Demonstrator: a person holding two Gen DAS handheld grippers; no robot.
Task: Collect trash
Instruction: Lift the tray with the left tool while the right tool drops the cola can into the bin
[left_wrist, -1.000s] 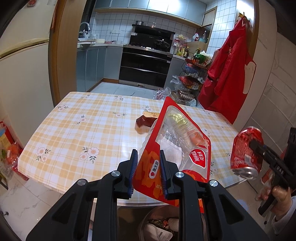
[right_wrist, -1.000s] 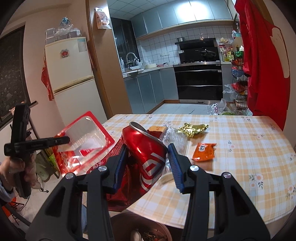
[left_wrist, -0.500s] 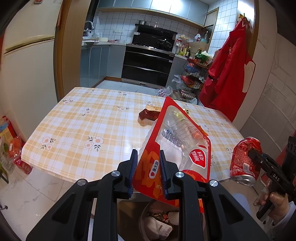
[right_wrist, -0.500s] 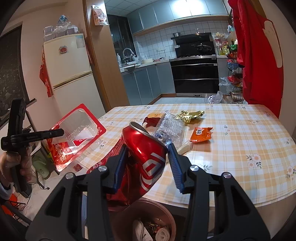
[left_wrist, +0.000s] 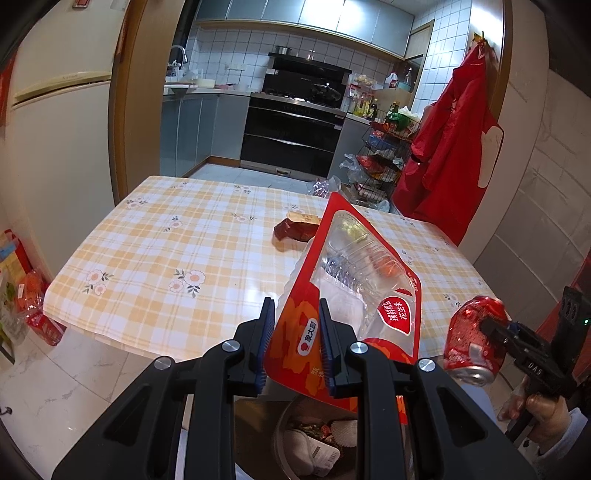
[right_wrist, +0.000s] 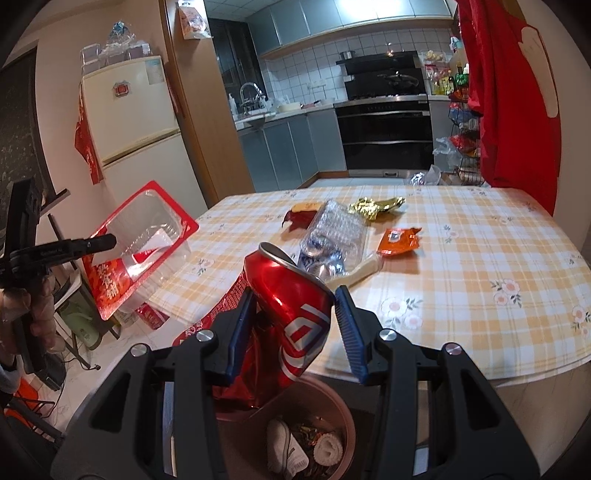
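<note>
Red dented can (right_wrist: 295, 306) gripped in right tongs (right_wrist: 295, 325) — left tongs (left_wrist: 293, 343) pinch a red clear-windowed packet (left_wrist: 354, 291).

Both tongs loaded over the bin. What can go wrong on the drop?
1. The red snack tray pack is pinched only at a lower corner by the left tongs; it juts well beyond the trash bin and may catch the rim or land on the floor.
2. The dented cola can in the right tongs sits above the bin's edge, near the table; it might bounce out.
</note>
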